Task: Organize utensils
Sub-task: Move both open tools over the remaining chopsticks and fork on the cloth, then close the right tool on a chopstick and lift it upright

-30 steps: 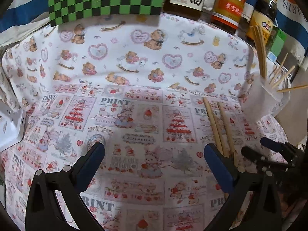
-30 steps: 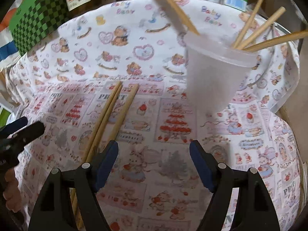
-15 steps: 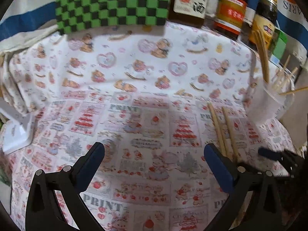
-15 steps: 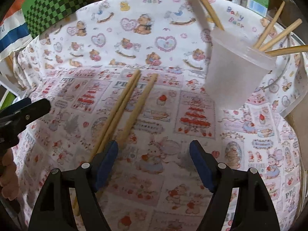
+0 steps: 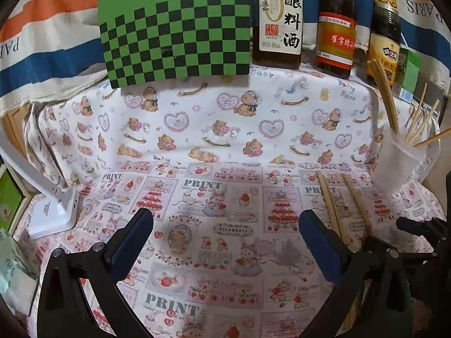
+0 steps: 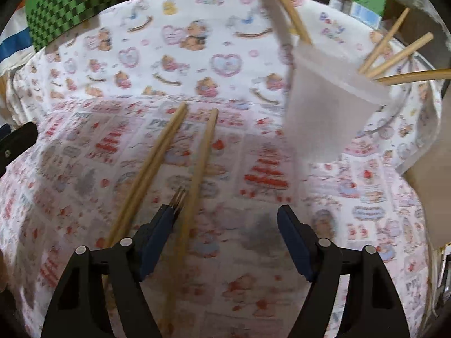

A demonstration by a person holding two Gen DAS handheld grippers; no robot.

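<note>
Both grippers' jaws wide; right gripper now closer over chopsticks.

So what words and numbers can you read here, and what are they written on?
"原酿料酒": white label of the left bottle
"崔字牌": red label of the middle bottle
"PARIS": striped fabric behind, upside down
"Baby Bear", "PRINT", "Strawberry": printed tablecloth
Script logo on the green checkered board: unreadable
Right bottle: label too small to read, apart from a partial "28%"
</note>
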